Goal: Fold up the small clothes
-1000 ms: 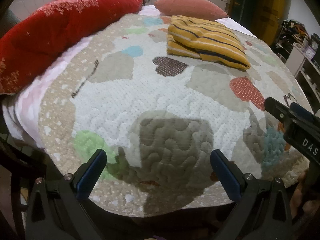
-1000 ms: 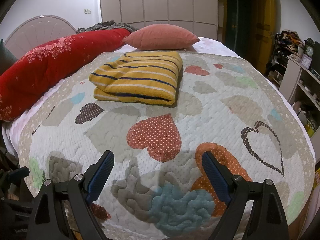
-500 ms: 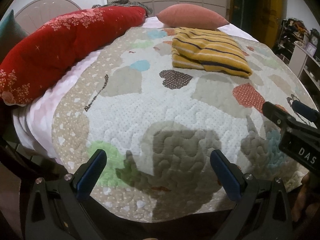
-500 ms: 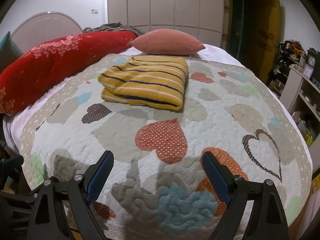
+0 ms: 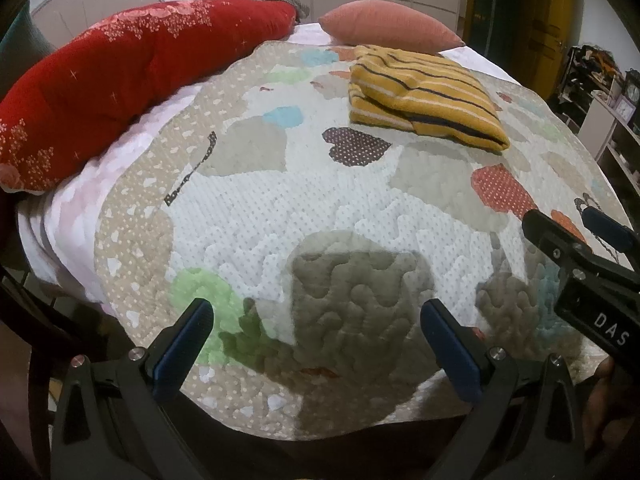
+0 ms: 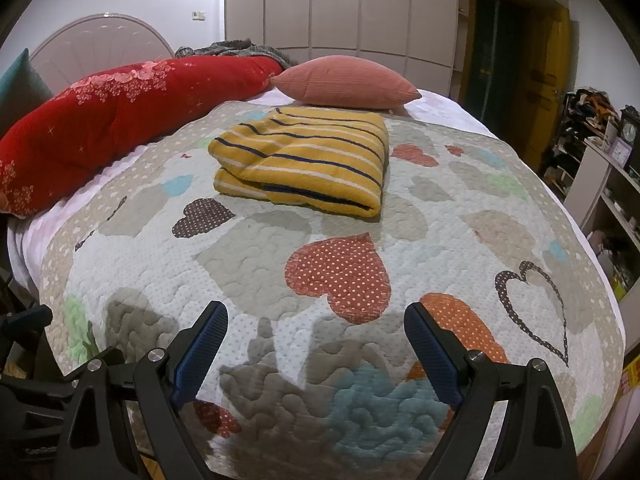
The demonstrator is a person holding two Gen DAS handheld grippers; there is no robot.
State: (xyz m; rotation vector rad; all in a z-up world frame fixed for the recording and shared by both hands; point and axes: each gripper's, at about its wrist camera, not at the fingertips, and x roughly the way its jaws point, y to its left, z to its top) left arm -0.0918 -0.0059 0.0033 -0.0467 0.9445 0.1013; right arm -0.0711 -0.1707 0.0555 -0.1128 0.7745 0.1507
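Note:
A yellow garment with dark and white stripes [image 6: 308, 160] lies folded into a thick rectangle on the heart-patterned quilt [image 6: 256, 248], toward the bed's far side; it also shows in the left wrist view [image 5: 424, 96]. My left gripper [image 5: 316, 340] is open and empty over the quilt's near edge. My right gripper [image 6: 316, 344] is open and empty, also at the near edge, well short of the garment. The right gripper also shows at the right edge of the left wrist view [image 5: 584, 248].
A long red floral bolster [image 6: 120, 116] lies along the bed's left side. A pink cushion [image 6: 344, 88] sits just behind the garment. Shelves with clutter [image 6: 608, 168] stand to the right of the bed. Wardrobe doors [image 6: 340, 12] are behind.
Both grippers have drawn back and risen slightly from the bed, so the garment looks farther away. Both stay open and empty.

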